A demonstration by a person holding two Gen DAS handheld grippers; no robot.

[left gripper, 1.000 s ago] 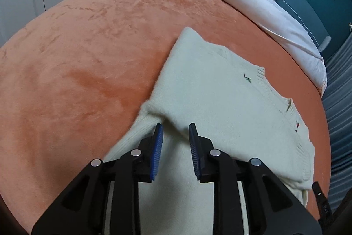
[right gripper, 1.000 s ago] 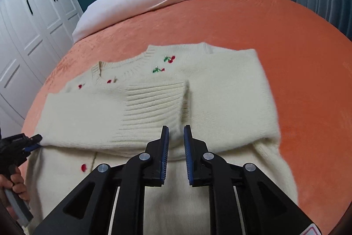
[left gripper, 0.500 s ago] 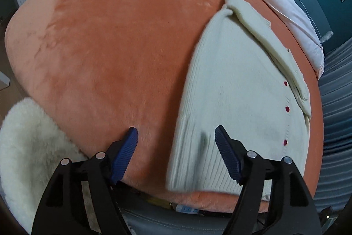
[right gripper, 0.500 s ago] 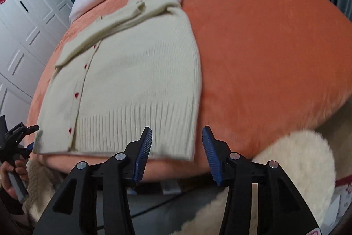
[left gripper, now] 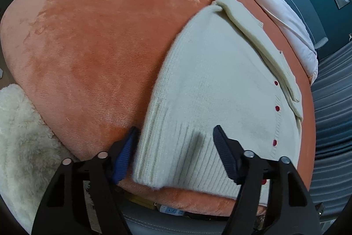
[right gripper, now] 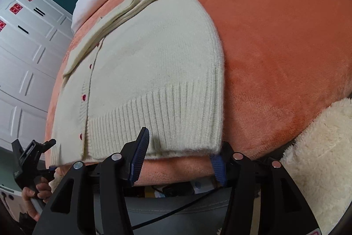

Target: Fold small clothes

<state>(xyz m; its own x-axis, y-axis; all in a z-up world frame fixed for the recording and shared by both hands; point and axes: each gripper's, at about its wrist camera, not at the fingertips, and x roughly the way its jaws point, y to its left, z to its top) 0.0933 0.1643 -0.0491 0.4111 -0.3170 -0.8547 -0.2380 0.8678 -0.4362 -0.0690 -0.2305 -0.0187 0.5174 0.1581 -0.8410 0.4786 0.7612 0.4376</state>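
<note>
A cream knit cardigan with red buttons lies flat on the orange plush blanket, its sleeves folded across the far end. My left gripper straddles the near left corner of the ribbed hem. One finger is on the blanket beside the edge and the other is over the knit; the jaws are closing but do not press. In the right wrist view the cardigan shows its other hem corner between the closing jaws of my right gripper. One finger is above the rib and the other is tucked under the corner.
A fluffy white rug lies on the floor beside the bed. A white quilt covers the far end of the bed. White wardrobe doors stand to the left. A hand holds the left gripper at the bed's near edge.
Both grippers let go of the folded sleeves and pulled back to the hem at the near bed edge. Their jaws opened wide, then narrowed around the hem corners.
</note>
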